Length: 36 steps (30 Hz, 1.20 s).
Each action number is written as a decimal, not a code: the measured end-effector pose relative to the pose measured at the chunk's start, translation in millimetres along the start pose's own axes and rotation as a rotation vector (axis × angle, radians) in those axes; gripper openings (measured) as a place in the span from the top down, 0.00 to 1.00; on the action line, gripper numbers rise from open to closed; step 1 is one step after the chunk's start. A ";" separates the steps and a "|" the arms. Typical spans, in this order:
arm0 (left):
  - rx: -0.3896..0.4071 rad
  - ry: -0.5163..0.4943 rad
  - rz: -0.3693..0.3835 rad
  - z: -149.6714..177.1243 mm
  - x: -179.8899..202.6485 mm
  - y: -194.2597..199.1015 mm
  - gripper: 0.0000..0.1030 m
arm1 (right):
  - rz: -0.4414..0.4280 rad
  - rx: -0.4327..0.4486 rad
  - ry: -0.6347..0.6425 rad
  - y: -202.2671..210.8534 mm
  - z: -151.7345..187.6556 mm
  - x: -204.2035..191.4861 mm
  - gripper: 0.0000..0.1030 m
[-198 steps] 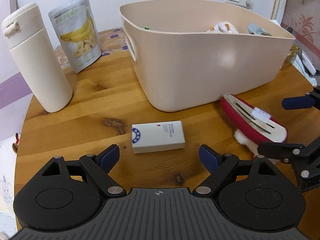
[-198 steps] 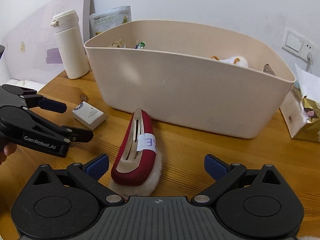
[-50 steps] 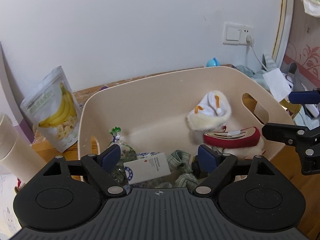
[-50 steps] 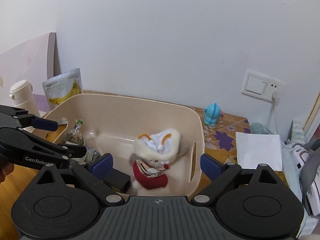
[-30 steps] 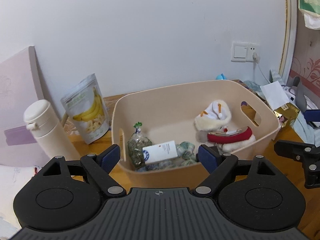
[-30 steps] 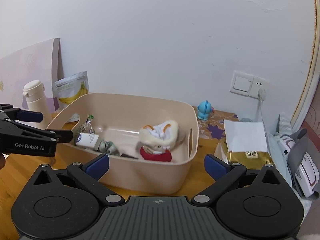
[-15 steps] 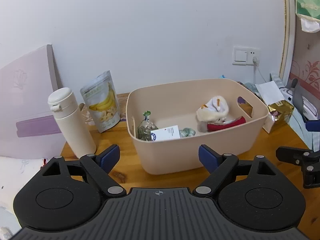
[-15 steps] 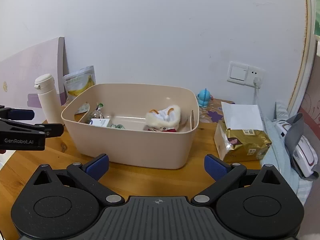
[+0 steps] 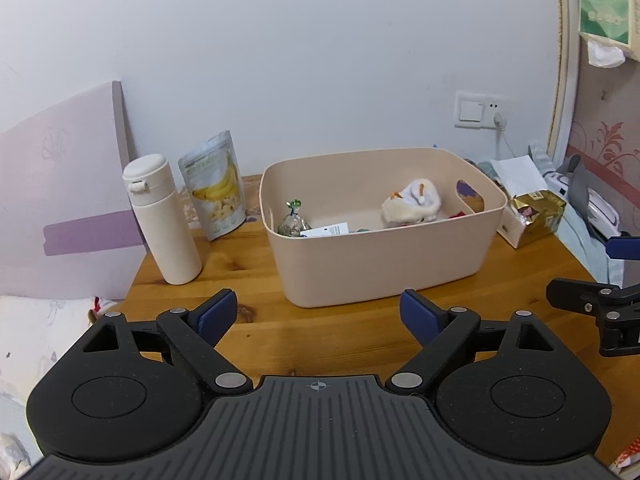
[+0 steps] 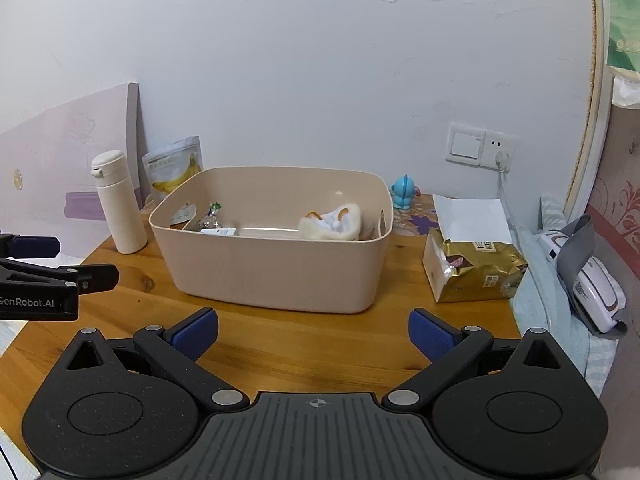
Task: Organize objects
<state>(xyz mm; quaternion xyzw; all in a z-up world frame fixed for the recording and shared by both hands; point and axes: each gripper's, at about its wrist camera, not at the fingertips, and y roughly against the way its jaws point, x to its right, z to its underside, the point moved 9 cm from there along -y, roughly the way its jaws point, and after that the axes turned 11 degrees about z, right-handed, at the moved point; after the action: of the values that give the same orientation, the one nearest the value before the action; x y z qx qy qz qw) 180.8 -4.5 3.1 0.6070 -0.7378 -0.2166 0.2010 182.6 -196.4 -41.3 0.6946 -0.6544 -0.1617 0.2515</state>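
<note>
Both grippers held back from the beige bin, jaws spread, nothing gripped.

Left wrist view: left gripper (image 9: 318, 314) over the desk's (image 9: 360, 332) near edge, jaws released; beige bin (image 9: 380, 264) mid-desk holding a white box (image 9: 325, 230), a plush slipper (image 9: 412, 204) and a small clear bag (image 9: 292, 222); white bottle (image 9: 162, 220) and banana-chip pouch (image 9: 214, 190) toward the far left corner. Right wrist view: right gripper (image 10: 314, 336) likewise released and empty; gold packet (image 10: 476, 268) near the desk's right edge, blue toy (image 10: 404, 192) at the far edge behind the bin.
</note>
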 end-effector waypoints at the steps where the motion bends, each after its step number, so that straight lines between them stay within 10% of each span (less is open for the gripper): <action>1: 0.003 0.000 0.002 1.3 0.8 2.4 0.13 | 0.002 0.004 -0.001 2.7 0.9 0.4 0.00; 20: 0.005 0.022 0.002 34.1 10.9 37.9 0.12 | 0.015 -0.067 -0.041 23.7 43.3 14.5 0.00; 36: 0.033 0.030 0.034 40.2 20.3 64.0 0.12 | 0.005 0.039 -0.072 69.2 30.2 21.3 0.00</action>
<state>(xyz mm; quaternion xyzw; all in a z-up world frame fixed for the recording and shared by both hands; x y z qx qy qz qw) 102.9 -10.6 6.7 0.6007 -0.7483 -0.1919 0.2058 110.6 -222.9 -25.1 0.6914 -0.6678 -0.1732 0.2144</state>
